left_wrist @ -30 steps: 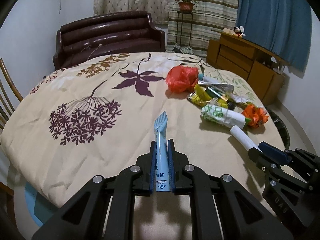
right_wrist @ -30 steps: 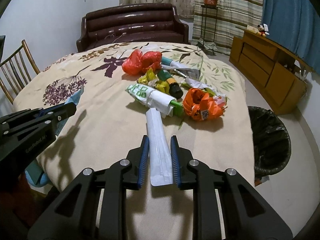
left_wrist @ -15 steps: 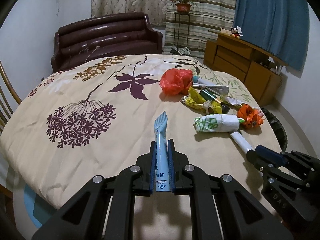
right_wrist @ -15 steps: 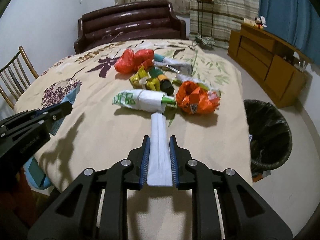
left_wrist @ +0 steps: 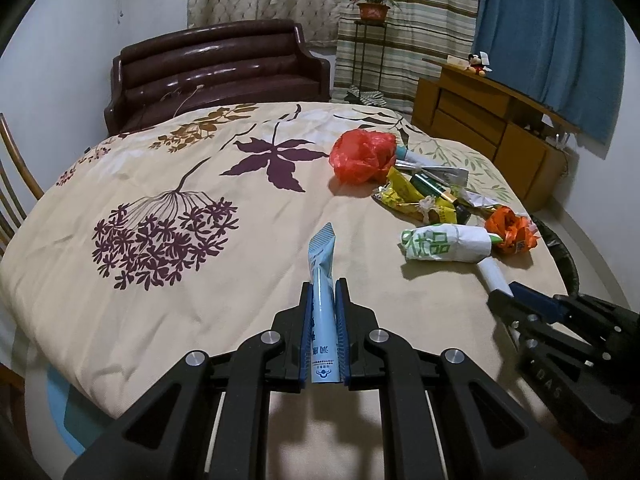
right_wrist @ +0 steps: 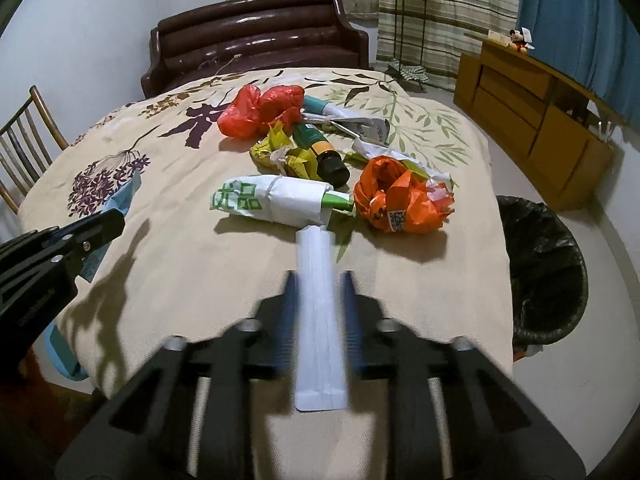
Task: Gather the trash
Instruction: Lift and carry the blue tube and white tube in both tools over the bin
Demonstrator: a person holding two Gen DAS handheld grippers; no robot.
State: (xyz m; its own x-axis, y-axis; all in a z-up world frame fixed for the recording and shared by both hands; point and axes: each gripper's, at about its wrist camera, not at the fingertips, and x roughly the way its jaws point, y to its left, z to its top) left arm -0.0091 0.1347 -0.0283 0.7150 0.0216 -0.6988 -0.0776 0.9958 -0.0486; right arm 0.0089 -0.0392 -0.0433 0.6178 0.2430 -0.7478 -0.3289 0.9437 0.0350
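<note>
Floral-clothed table (left_wrist: pixel 168 168): left gripper (left_wrist: pixel 323 312) clamped on light, squashy blue tube (left_wrist: pixel 321 280) mid-body, right gripper (right_wrist: pixel 320 304) blurred, fingers apparently slightly apart around flat white sachet (right_wrist: pixel 318 280), flimsy and slippery—probably best pinched across its width; bin (right_wrist: pixel 544 264) right of table.

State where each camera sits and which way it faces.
Left wrist: on the left gripper, facing across the table toward the sofa; it clamps a blue sachet; right gripper at right edge.
Right wrist: on the right gripper, facing the red bag; white packet between its blurred fingers; left gripper at left edge.
Shared: table, sofa, red bag, bin.
</note>
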